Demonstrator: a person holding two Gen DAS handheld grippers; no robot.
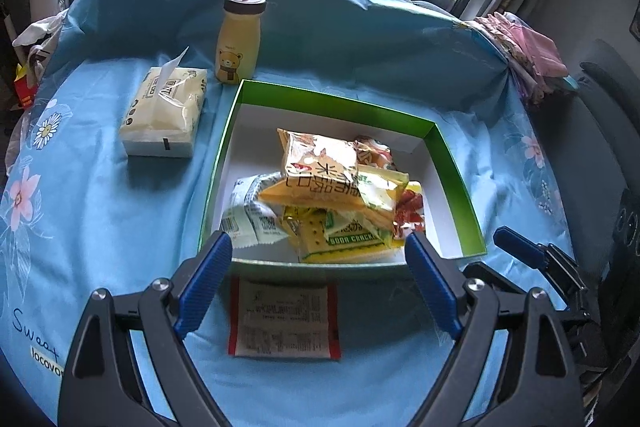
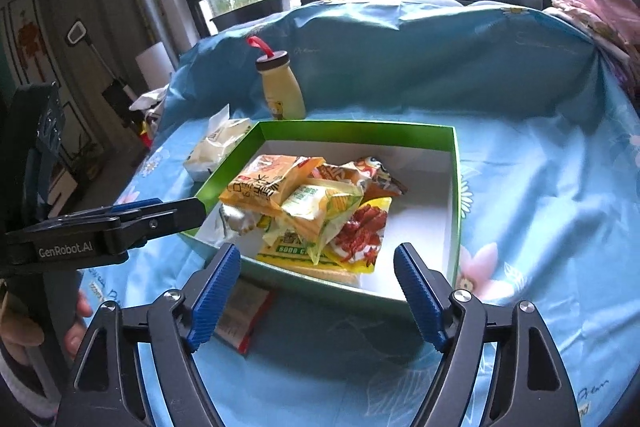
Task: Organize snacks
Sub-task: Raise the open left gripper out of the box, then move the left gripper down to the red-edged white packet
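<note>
Snack packets [image 1: 332, 195] are being seen piled in the green box [image 1: 460, 187] at frame centre; a red-edged packet [image 1: 285, 323] is lying flat below it.

Left wrist cam sits just behind its own blue-padded gripper [image 1: 320, 243], tilted down, facing the open green-walled cardboard box [image 1: 336, 107] at frame centre, close up, w/ windows along the top. Right wrist cam looks likewise past its own blue-padded gripper [image 2: 318, 255], from further right: same box [image 2: 352, 135] mid-frame, left gripper's black arm [image 2: 120, 223] entering at left edge. Both views share the box, the yellow bear-print bottle [image 1: 239, 43] [image 2: 280, 91] upper left & the blue floral cloth [image 1: 100, 211] [image 2: 540, 187]
</note>
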